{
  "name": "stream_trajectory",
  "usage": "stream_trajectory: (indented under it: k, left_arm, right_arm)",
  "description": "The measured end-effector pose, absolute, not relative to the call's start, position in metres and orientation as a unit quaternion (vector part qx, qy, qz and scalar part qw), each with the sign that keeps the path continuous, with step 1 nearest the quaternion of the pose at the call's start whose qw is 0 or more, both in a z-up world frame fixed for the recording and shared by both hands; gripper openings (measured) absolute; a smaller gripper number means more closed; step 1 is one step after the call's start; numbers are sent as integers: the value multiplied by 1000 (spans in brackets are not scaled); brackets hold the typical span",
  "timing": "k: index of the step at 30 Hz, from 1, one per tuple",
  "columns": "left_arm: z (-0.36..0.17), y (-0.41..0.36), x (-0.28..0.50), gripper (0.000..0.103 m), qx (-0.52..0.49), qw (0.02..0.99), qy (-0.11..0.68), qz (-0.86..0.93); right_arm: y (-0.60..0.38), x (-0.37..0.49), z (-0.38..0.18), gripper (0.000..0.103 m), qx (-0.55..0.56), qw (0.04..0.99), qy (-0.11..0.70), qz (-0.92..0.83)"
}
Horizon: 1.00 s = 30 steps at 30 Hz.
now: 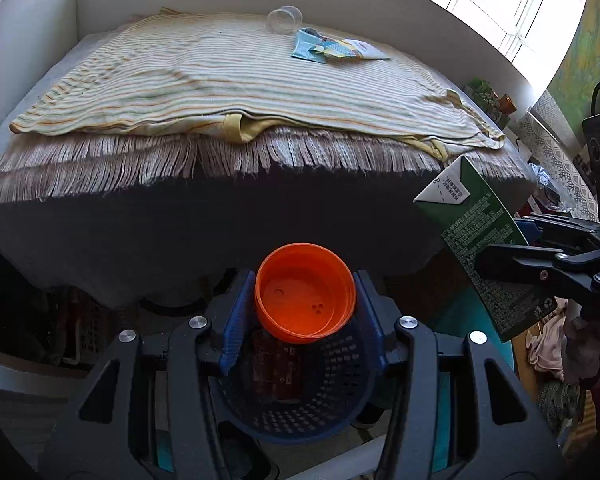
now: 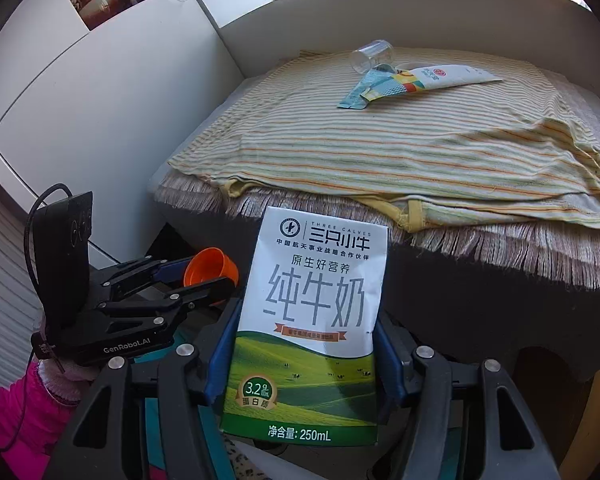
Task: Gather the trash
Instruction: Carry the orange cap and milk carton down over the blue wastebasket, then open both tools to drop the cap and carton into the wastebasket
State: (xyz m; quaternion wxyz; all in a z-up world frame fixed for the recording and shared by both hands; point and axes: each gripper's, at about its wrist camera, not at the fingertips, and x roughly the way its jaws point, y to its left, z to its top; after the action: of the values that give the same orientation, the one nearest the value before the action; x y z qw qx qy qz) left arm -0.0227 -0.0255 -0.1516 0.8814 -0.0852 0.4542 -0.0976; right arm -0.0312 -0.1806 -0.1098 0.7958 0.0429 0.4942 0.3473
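Note:
An orange plastic cup [image 1: 305, 292] sits between the blue pads of my left gripper [image 1: 304, 298], which is shut on it, mouth toward the camera. Directly below it is a dark blue perforated basket [image 1: 332, 400] with a dark wrapper [image 1: 276, 368] inside. My right gripper [image 2: 308, 344] is shut on a green and white milk carton [image 2: 312, 320], held upright in front of the bed edge. In the left wrist view the carton [image 1: 480, 232] hangs to the right of the basket. A clear plastic cup [image 2: 370, 56], a blue wrapper [image 2: 364, 88] and a white packet [image 2: 448, 76] lie on the bed.
A striped blanket [image 1: 220, 80] covers the bed over a fringed throw [image 1: 140, 160]. White cabinet panels [image 2: 80, 100] stand to the left. Clothes and clutter [image 1: 548, 340] crowd the floor right of the basket. A pink sleeve [image 2: 28, 412] shows behind the left gripper.

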Motion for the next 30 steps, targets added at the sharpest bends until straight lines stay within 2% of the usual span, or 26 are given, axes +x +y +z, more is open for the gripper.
stream_trajectory:
  k: [17,30]
  left_arm:
    - [-225,-42,-28,51,-94,840,524,-100]
    - [-254,-42,-21,51,-90,825,552,-77]
  right_arm:
    - [-164,-57,-189,63,2,772,549,321]
    - [-159,-56,-217,65,-4,766,564,307]
